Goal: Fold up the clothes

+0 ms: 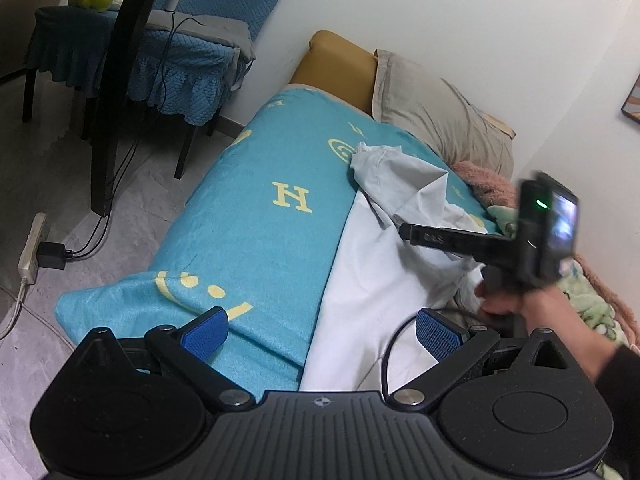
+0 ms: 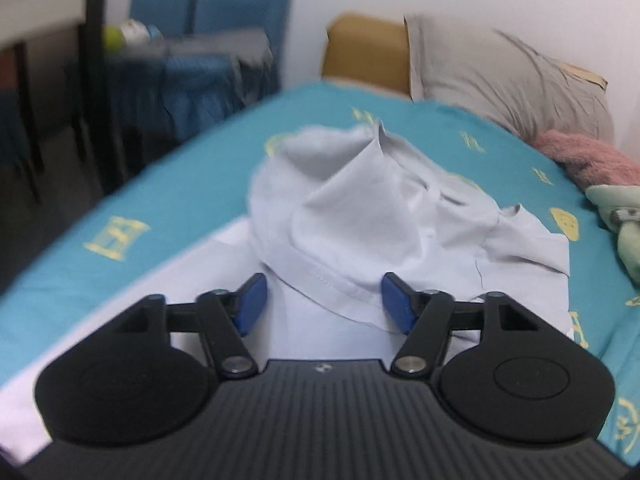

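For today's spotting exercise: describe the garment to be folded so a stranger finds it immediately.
Start at the bed's turquoise blanket with yellow letters. The pale grey shirt lies crumpled in a heap on its middle. Unlike the beige pillow and pink fluffy cloth by the wall, it is smooth, thin and plain.

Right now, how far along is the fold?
Early. Done: the white shirt lies on the teal blanket, its upper part bunched over the lower part, not flat. In hand: nothing; the left gripper and right gripper are both open, the right one at the shirt's hem. Left: flatten and fold.
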### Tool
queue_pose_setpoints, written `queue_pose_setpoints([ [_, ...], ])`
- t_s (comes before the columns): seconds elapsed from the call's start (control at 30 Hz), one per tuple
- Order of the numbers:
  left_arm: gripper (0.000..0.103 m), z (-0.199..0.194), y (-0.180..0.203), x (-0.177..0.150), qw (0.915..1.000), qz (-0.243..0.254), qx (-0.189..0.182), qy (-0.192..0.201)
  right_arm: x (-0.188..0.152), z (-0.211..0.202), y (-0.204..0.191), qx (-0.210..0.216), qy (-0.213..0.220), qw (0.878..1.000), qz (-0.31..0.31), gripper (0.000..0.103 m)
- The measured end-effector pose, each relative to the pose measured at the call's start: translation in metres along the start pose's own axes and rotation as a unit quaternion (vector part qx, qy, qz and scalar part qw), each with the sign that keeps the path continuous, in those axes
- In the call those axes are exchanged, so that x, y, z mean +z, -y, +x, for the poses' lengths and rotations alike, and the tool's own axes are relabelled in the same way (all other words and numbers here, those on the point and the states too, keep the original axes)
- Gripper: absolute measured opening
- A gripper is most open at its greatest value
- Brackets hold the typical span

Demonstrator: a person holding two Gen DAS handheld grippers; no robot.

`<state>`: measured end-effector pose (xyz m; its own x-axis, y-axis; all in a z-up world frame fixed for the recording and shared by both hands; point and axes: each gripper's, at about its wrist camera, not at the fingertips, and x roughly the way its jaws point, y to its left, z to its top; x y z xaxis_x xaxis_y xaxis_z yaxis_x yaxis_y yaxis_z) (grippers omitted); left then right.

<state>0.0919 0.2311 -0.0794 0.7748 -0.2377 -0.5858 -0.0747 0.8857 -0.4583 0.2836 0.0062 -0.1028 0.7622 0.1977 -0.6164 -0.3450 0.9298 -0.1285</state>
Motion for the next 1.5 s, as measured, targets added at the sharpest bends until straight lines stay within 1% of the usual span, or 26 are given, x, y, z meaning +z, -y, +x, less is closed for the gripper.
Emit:
queue_pose_setpoints([
  [0.03,0.101,0.0,0.0,0.0,1.0,0.0,0.0,0.0,0.004,0.006,0.002,-0.005,-0.007,1.0,0.007,0.042],
  [0.07,0.101,0.001,0.0,-0.001,1.0,0.0,0.0,-0.001,0.008,0.005,0.007,-0.003,0.001,1.0,0.023,0.026],
  [0.1,0.101,0.001,0.0,-0.001,1.0,0.0,0.001,-0.001,0.012,0.001,0.013,-0.003,0.016,0.999,0.039,0.016],
  [0.2,0.101,0.003,-0.001,-0.002,1.0,-0.001,0.001,-0.003,0.024,-0.012,0.03,0.0,0.062,0.994,0.088,0.01],
  [0.27,0.101,0.003,-0.001,-0.002,1.0,-0.001,0.002,-0.004,0.029,-0.018,0.051,-0.001,0.085,0.987,0.138,0.01],
  [0.3,0.101,0.004,-0.001,-0.002,1.0,-0.001,0.002,-0.004,0.031,-0.017,0.062,-0.012,0.093,0.984,0.153,0.007],
  [0.33,0.101,0.004,-0.001,-0.003,1.0,-0.001,0.002,-0.005,0.032,-0.016,0.073,-0.022,0.099,0.98,0.169,0.007],
  [0.47,0.101,0.008,0.002,-0.005,0.9999,0.011,0.007,-0.008,0.031,0.008,0.117,-0.065,0.09,0.966,0.233,0.006],
  [0.53,0.101,0.012,0.004,-0.006,0.9997,0.019,0.01,-0.011,0.028,0.023,0.133,-0.085,0.078,0.961,0.253,0.007],
  [0.6,0.101,0.016,0.006,-0.008,0.9994,0.027,0.014,-0.014,0.022,0.034,0.143,-0.095,0.065,0.957,0.266,0.009],
  [0.67,0.101,0.019,0.009,-0.009,0.9991,0.034,0.018,-0.017,0.015,0.035,0.15,-0.076,0.071,0.951,0.29,0.01],
  [0.73,0.101,0.022,0.013,-0.01,0.9986,0.045,0.022,-0.019,0.009,0.029,0.153,-0.053,0.063,0.95,0.301,0.017],
  [0.77,0.101,0.023,0.014,-0.011,0.9982,0.051,0.024,-0.02,0.005,0.023,0.153,-0.043,0.059,0.951,0.302,0.039],
  [0.8,0.101,0.024,0.016,-0.011,0.9979,0.056,0.026,-0.02,0.002,0.012,0.15,-0.035,0.064,0.952,0.299,0.052],
  [0.83,0.101,0.024,0.019,-0.012,0.9976,0.061,0.026,-0.02,-0.001,0.0,0.148,-0.026,0.069,0.952,0.296,0.074],
  [0.87,0.101,0.024,0.021,-0.012,0.9972,0.068,0.026,-0.02,-0.004,-0.013,0.146,-0.018,0.073,0.953,0.293,0.08],
  [1.0,0.101,0.017,0.028,-0.014,0.9954,0.09,0.028,-0.019,-0.017,-0.085,0.135,0.017,0.074,0.955,0.286,0.08],
  [1.03,0.101,0.014,0.027,-0.014,0.9959,0.085,0.02,-0.022,-0.022,-0.107,0.131,0.024,0.072,0.956,0.283,0.08],
  [1.13,0.098,0.006,0.018,-0.01,0.9983,0.038,-0.019,-0.039,-0.04,-0.175,0.12,0.043,0.069,0.958,0.274,0.08],
  [1.17,0.098,0.001,0.017,-0.009,0.9984,0.031,-0.024,-0.041,-0.047,-0.199,0.119,0.049,0.07,0.956,0.28,0.08],
  [1.27,0.097,-0.015,0.023,-0.009,0.9981,0.043,-0.023,-0.038,-0.067,-0.261,0.116,0.064,0.072,0.945,0.313,0.08],
  [1.33,0.097,-0.028,0.024,-0.01,0.9978,0.037,-0.035,-0.043,-0.077,-0.295,0.114,0.072,0.071,0.939,0.329,0.08],
  [1.4,0.096,-0.042,0.023,-0.013,0.9975,0.033,-0.031,-0.054,-0.093,-0.327,0.111,0.075,0.086,0.932,0.343,0.08],
  [1.5,0.093,-0.061,0.018,-0.013,0.9967,0.023,-0.024,-0.074,-0.118,-0.357,0.104,0.064,0.086,0.934,0.341,0.08],
])
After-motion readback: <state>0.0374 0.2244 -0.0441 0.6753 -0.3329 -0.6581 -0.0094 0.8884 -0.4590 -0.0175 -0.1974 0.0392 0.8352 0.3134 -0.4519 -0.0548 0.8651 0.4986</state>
